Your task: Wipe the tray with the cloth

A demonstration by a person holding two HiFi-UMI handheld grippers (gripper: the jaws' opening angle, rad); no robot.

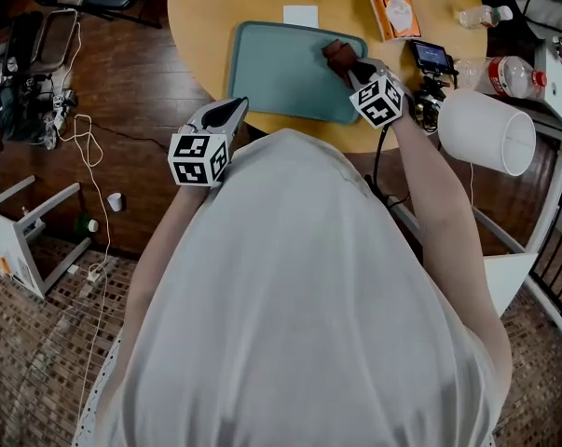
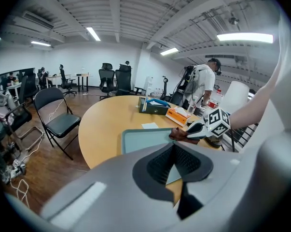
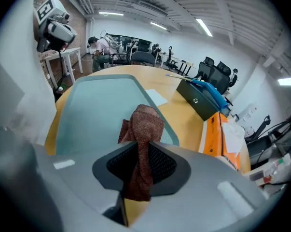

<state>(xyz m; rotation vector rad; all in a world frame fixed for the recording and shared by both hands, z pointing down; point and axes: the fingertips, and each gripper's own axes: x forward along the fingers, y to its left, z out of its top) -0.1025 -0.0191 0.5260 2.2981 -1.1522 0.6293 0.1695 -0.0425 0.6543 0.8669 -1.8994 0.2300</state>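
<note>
R claw is clamped on the cloth, at the tray's far-right corner. L claw, closed & empty, hangs off the tray's near-left corner. Risk: w/ nothing bracing it, tray may skid on the worktop; the bunched cloth may also pull free.

The tray looks like smooth, matt teal plastic. On it, the cloth is a coarse, nubbly reddish-brown weave. Under the tray, the worktop is smooth pale wood, faintly sheened.
</note>
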